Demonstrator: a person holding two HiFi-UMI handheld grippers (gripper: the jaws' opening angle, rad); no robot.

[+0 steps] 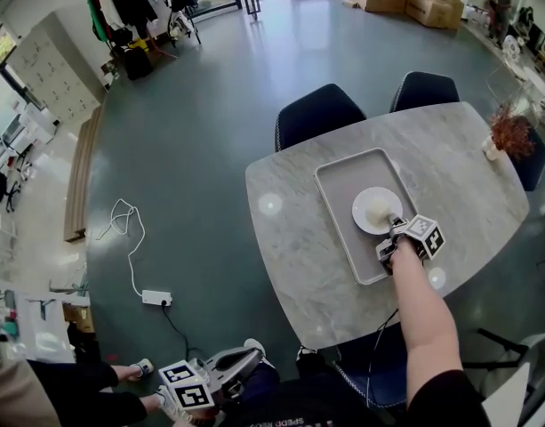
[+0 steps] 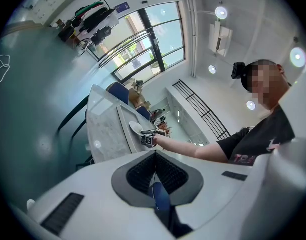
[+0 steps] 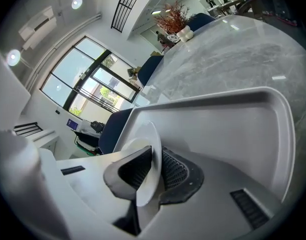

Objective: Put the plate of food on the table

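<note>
A white plate with a pale mound of food lies in a grey tray on the marble table. My right gripper reaches over the tray's near right side and is shut on the plate's rim. In the right gripper view the plate's thin edge stands clamped between the pads of the right gripper, inside the tray. My left gripper hangs low by the person's legs, away from the table. In its own view the left gripper is shut with nothing held.
Two dark blue chairs stand at the table's far side. A small vase of dried red plants is at the table's right end. A power strip with a white cable lies on the floor to the left.
</note>
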